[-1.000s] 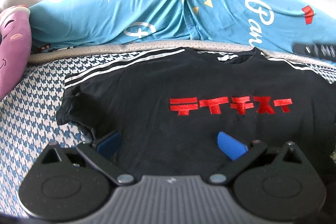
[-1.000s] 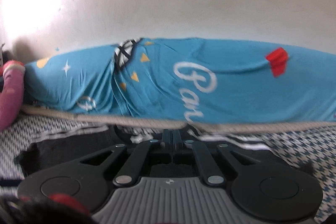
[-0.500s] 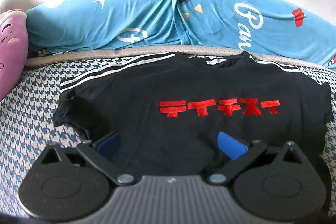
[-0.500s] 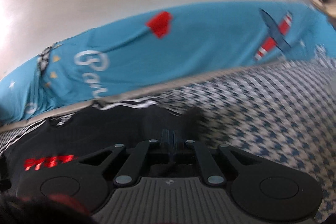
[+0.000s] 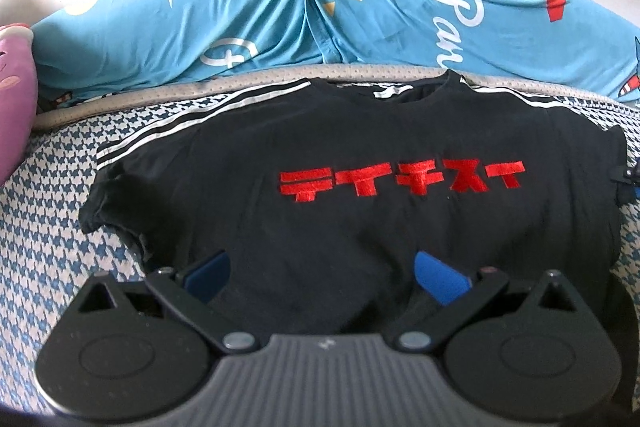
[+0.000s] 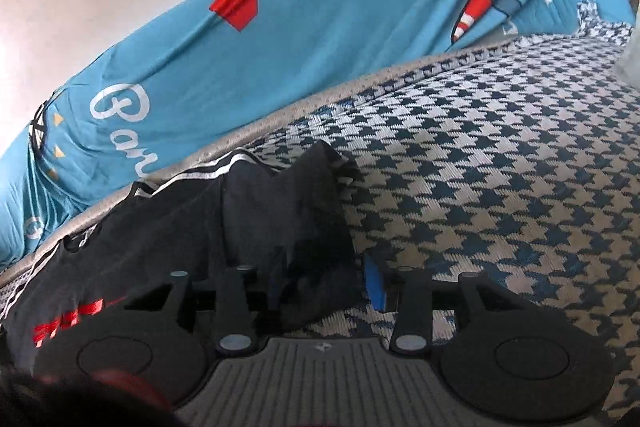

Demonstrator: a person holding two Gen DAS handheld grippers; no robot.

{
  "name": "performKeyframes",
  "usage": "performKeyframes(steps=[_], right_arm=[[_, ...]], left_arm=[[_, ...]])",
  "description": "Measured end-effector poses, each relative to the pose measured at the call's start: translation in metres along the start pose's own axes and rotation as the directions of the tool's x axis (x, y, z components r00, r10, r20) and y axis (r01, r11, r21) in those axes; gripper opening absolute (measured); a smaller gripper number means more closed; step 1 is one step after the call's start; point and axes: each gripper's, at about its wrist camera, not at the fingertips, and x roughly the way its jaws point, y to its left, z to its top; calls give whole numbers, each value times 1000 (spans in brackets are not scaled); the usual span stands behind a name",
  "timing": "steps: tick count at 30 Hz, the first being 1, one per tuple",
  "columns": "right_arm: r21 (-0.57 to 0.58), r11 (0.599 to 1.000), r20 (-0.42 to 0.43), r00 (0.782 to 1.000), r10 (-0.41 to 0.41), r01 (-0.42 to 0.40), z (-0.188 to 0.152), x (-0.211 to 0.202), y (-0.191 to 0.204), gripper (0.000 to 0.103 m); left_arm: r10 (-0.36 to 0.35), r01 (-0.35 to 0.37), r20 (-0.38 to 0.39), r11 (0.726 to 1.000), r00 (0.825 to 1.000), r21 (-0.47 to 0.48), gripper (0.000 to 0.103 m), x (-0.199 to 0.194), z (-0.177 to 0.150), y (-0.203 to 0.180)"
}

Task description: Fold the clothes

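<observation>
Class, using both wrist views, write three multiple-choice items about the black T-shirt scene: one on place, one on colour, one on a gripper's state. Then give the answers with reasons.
1. The black T-shirt lies on:
A. a houndstooth cover
B. a wooden floor
C. a glass table

2. The lettering on its chest is:
A. white
B. red
C. yellow

3. The left gripper is:
A. shut on a sleeve
B. shut on nothing
C. open above the hem

Answers: 1 A, the blue-and-white pattern surrounds the shirt. 2 B, red characters run across the chest. 3 C, its blue pads sit wide apart with black cloth between them, ungripped.
</observation>
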Motion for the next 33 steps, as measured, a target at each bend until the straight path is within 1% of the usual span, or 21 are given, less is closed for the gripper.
performKeyframes(steps=[2,4,5,7,8,10,12,16,18,22,25,29,30,31,33], right_arm=[[-11,1000,2,1000,8,-8,-1,3,5,40],[-32,999,2,1000,20,-20,-1,5,12,26],[-55,998,0,1000,15,-15,-1,7,17,15],[-109,994,3,1000,-29,29,-2,8,28,14],[-137,988,13,998,-63,64,-3,6,35,12],[-191,971,46,990,-137,143,-3,1,48,11],[-233,948,80,976,-205,218,-4,-5,61,11],[-248,907,135,940,-315,340,-5,-16,76,11],[-242,894,152,925,-349,377,-5,-20,78,12],[-205,891,165,912,-376,405,-3,-27,76,13],[-198,889,186,906,-380,414,-2,-32,75,13],[-180,881,191,894,-406,438,0,-31,72,14],[-173,883,190,894,-405,437,1,-32,71,14],[-165,892,186,902,-390,420,3,-33,68,14],[-147,918,179,922,-342,369,7,-35,61,18]], left_arm=[[2,-2,-2,1000,1000,2,103,1,0,-1],[4,-4,-3,1000,1000,4,103,1,0,-1],[4,-4,-3,1000,1000,5,103,1,-1,-2],[5,-5,-3,1000,1000,9,103,1,-1,-2],[6,-6,-3,1000,1000,11,103,1,-1,-3],[8,-8,-5,1000,1000,15,103,1,-1,-3],[11,-11,-8,1000,1000,17,103,2,-1,-4],[9,-9,-6,1000,1000,23,103,0,-2,-7],[6,-6,-5,1000,1000,26,103,-1,-3,-8],[0,0,2,999,1000,32,103,-5,-2,-9],[2,-3,7,1000,1000,31,103,-7,-2,-8],[6,-6,7,1000,1000,28,103,-8,-2,-7],[7,-7,7,1000,1000,28,103,-8,-1,-6],[7,-7,6,1000,1000,26,103,-8,-1,-6],[5,-5,5,1000,1000,19,103,-8,0,-4]])
